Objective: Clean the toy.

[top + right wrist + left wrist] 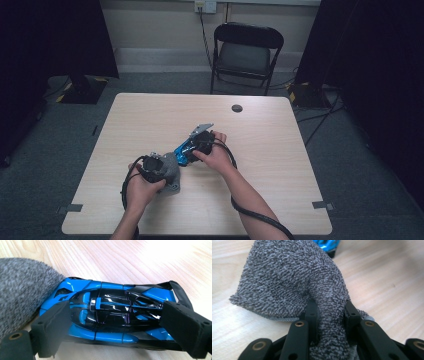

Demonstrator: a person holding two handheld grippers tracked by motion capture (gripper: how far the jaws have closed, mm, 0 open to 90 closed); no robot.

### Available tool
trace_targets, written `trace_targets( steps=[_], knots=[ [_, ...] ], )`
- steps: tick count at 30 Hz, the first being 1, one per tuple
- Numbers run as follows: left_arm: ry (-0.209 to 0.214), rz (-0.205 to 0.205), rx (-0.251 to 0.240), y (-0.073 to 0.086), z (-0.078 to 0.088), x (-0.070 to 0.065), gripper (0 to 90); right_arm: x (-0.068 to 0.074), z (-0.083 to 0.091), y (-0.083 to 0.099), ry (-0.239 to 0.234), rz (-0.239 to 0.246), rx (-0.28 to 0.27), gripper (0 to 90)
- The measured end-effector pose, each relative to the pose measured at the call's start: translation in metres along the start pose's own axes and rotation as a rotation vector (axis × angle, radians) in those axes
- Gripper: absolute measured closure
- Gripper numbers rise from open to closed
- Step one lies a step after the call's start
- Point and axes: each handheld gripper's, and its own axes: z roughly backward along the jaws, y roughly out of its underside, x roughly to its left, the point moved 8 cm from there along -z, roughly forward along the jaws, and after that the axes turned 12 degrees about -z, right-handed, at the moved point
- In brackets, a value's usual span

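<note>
Presently, item one: toy car (110, 315), blue and black, glossy hard shell, lying on the table (280, 150) a little near of its centre, just right of the cloth. Judged light and rigid, but slick on its lacquered panels and likely fragile at the thin rear wing; best held across nose and tail or across the flat flanks, never by the wing. Held now by the right gripper (112, 325), its foam pads (53, 327) pressed against the two ends of the body, the car lengthwise between them. Item two: grey terry cloth (287, 282), soft, limp, high-friction, bunched into a hump whose far edge touches the car's nose. Judged light and safe to pinch anywhere; a gathered fold gives the surest hold. Left gripper (332, 317) is clenched on such a fold, a twisted rope of cloth running down between its black jaws. In the high view the left hand (145, 182) sits nearer and to the left, the right hand (212, 152) farther and to the right, the two close together. Surroundings: pale wood tabletop with a round cable port (237, 108) at the far side; folding chair (245, 52) beyond the far edge; grey carpet.
</note>
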Motion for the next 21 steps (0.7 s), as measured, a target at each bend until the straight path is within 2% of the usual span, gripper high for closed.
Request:
trace_targets(
  steps=[16, 21],
  knots=[
    [0.077, -0.047, 0.028, -0.003, -0.006, -0.033, 71.1, 0.0, 0.0, 0.0, 0.0, 0.0, 0.002, 9.2],
    [0.091, -0.056, 0.029, -0.006, -0.008, -0.038, 71.1, 0.0, 0.0, 0.0, 0.0, 0.0, -0.003, 9.2]
  ],
)
